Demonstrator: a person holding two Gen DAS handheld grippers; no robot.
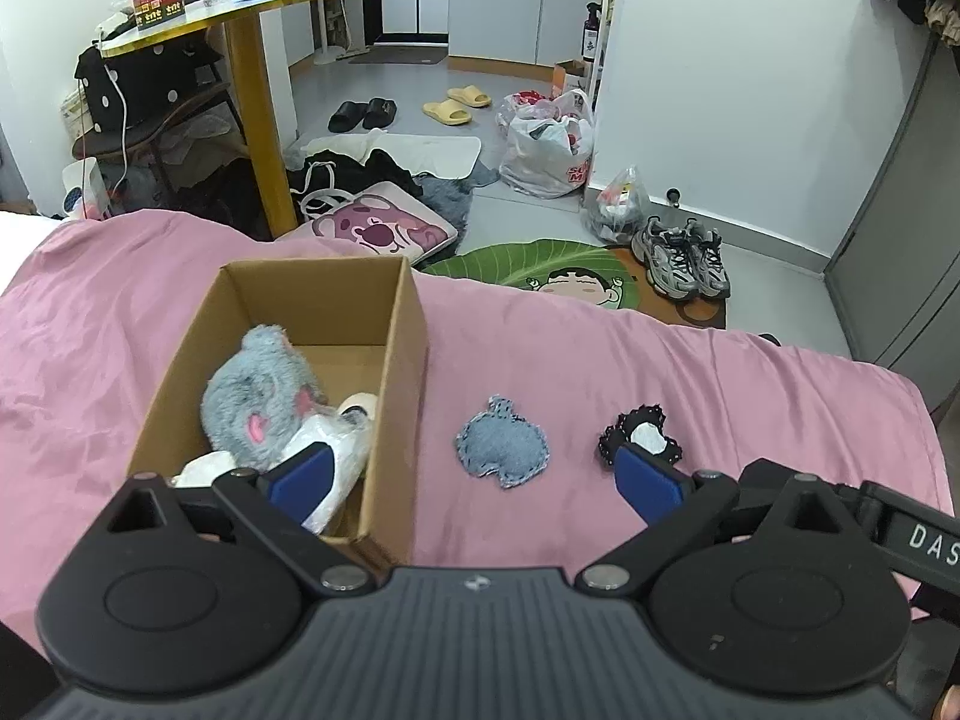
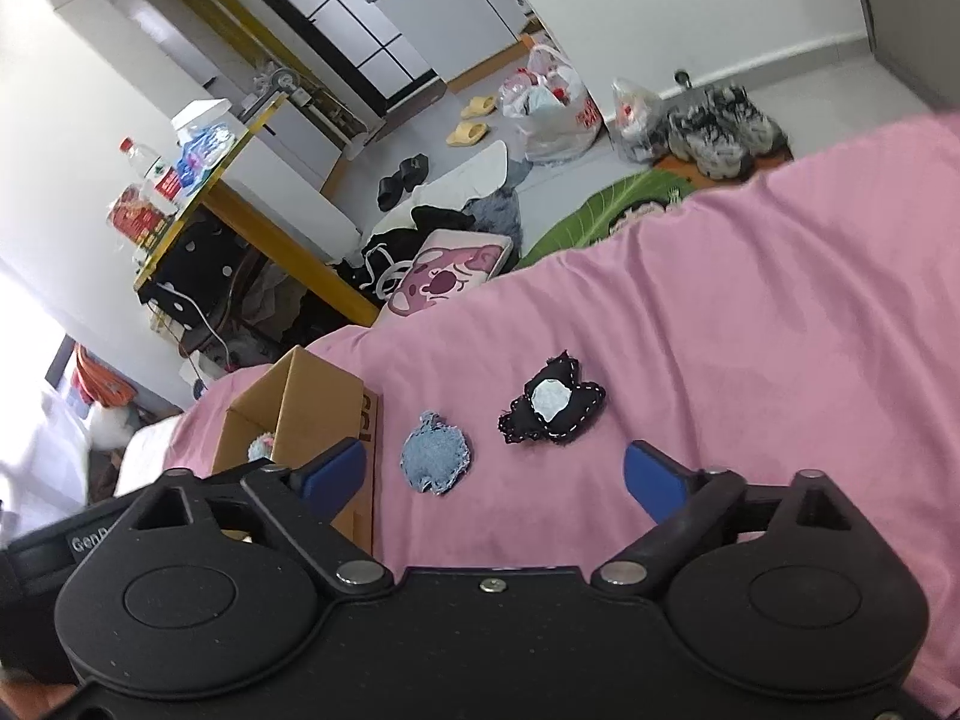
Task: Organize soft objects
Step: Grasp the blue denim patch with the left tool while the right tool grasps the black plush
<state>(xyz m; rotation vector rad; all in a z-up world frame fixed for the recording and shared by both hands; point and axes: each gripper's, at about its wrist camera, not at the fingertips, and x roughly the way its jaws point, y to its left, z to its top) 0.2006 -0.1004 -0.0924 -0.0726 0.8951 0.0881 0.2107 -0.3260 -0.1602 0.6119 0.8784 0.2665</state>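
Observation:
An open cardboard box [image 1: 396,324] stands on the pink bedspread [image 1: 540,336]. Inside lie a grey plush toy [image 1: 258,390] and a white soft item [image 1: 336,450]. A blue denim patch [image 1: 503,443] and a black stitched patch with a white centre [image 1: 641,432] lie on the bed right of the box. My left gripper [image 1: 474,480] is open and empty, above the box's near right corner and the denim patch. My right gripper [image 2: 495,474] is open and empty, just short of the denim patch [image 2: 435,459] and black patch [image 2: 552,402]; the box [image 2: 312,402] is at its left.
Beyond the bed's far edge lie a pink cushion [image 1: 378,228], a green leaf mat [image 1: 540,264], sneakers [image 1: 684,258], plastic bags [image 1: 549,144] and slippers. A yellow-legged round table [image 1: 252,18] with bottles stands at the back left. A grey cabinet [image 1: 900,210] is on the right.

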